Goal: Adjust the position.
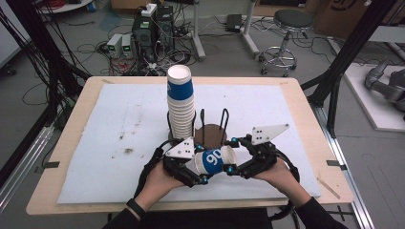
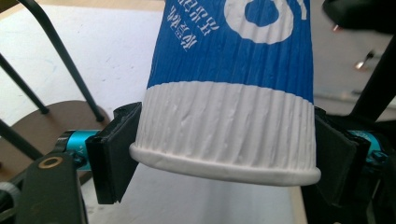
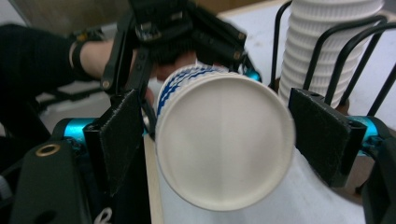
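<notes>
One paper cup (image 1: 213,160), light and easily crushed, hangs sideways at the bench's (image 1: 119,119) 6 o'clock edge, left claw (image 1: 197,172) pinching its stiffer rim end, right claw (image 1: 232,155) spread around its base.

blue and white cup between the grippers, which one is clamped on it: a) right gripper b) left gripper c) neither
b: the left gripper's pads press both sides of the cup near its rim, while the right gripper's pads stand clear of it.

High view looks down; gripper views closely share the paper cup (image 1: 213,161).
</notes>
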Available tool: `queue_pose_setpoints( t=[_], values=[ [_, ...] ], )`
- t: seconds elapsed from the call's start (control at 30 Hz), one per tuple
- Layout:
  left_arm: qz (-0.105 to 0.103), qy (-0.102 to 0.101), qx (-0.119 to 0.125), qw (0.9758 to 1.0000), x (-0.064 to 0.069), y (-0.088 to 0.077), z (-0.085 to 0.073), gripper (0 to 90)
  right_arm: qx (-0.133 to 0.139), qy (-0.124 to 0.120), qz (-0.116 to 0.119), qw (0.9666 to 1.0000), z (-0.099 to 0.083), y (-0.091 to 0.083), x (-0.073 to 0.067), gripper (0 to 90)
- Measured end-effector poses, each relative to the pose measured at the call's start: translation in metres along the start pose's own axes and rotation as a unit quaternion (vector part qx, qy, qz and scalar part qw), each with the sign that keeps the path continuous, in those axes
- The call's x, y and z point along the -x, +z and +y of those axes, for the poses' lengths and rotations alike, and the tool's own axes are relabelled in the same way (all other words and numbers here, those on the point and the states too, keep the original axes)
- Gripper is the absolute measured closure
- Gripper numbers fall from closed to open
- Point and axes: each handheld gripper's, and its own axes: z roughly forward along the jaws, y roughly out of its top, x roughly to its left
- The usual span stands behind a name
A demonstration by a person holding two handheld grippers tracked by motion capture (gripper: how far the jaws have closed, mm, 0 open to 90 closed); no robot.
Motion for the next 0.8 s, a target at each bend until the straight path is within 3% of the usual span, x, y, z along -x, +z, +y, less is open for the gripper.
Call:
queue_pose_setpoints(
  t=[0.1,0.17,0.27,0.33,0.43,0.53,0.6,0.8],
  values=[
    [0.002,0.008,-0.006,0.9999,0.001,-0.001,0.002,20.5,-0.011,-0.02,-0.006,0.9997,-0.002,0.004,-0.001,28.4],
    [0.005,0.007,0.006,0.9999,0.0,-0.002,0.001,18.9,-0.005,-0.014,0.0,0.9999,-0.004,0.003,0.001,29.1],
    [0.02,-0.004,0.063,0.9978,0.001,-0.003,-0.003,14.5,0.017,-0.003,0.008,0.9998,-0.005,0.001,0.006,29.6],
    [0.02,-0.019,0.104,0.9942,0.0,-0.005,-0.006,13.1,0.036,0.006,0.011,0.9993,-0.006,-0.001,0.006,29.8],
    [-0.001,-0.054,0.16,0.9856,-0.004,-0.009,-0.01,11.6,0.065,0.015,0.015,0.9977,-0.008,-0.003,0.005,30.0],
    [-0.026,-0.082,0.195,0.977,-0.007,-0.012,-0.014,11.5,0.092,0.02,0.023,0.9953,-0.011,-0.004,0.006,30.0],
    [-0.04,-0.095,0.201,0.9742,-0.01,-0.012,-0.016,11.5,0.106,0.032,0.031,0.9934,-0.013,-0.004,0.008,30.0],
    [-0.041,-0.096,0.198,0.9746,-0.011,-0.015,-0.015,16.0,0.12,0.039,0.039,0.9913,-0.016,-0.003,0.009,30.1]
  ],
)
